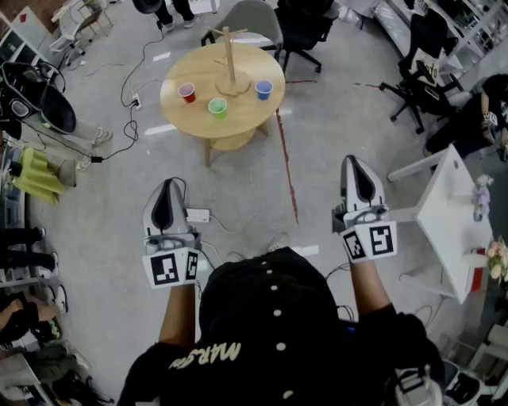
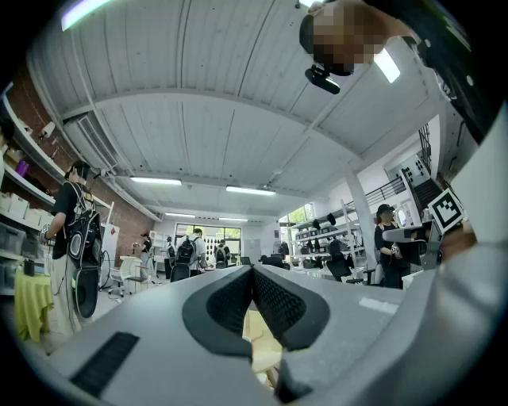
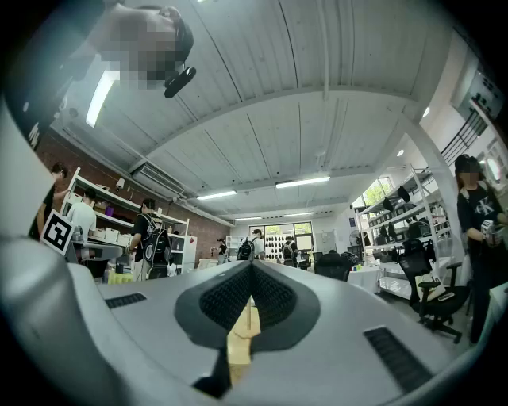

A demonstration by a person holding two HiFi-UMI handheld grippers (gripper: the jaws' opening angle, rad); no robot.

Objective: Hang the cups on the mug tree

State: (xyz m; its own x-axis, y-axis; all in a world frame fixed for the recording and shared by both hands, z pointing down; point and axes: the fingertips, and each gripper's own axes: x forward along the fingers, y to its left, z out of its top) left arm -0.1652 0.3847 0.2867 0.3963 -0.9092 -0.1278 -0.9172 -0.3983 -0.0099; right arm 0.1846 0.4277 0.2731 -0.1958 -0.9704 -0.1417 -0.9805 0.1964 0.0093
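Note:
A round wooden table (image 1: 208,111) stands far ahead on the grey floor. On it a wooden mug tree (image 1: 230,59) stands upright with bare pegs. Around its base sit a red cup (image 1: 187,93), a green cup (image 1: 217,107) and a blue cup (image 1: 263,90). My left gripper (image 1: 168,185) and my right gripper (image 1: 354,161) are held low and well short of the table, both pointing toward it. In the gripper views, the left gripper (image 2: 252,270) and the right gripper (image 3: 252,266) each show pads meeting at the tip with nothing between them. Only a sliver of pale wood shows below.
Cables and a white power strip (image 1: 197,215) lie on the floor between me and the table. A grey chair (image 1: 252,20) and a black office chair (image 1: 305,28) stand behind the table. A white table (image 1: 448,222) is at the right. People stand around the room's edges.

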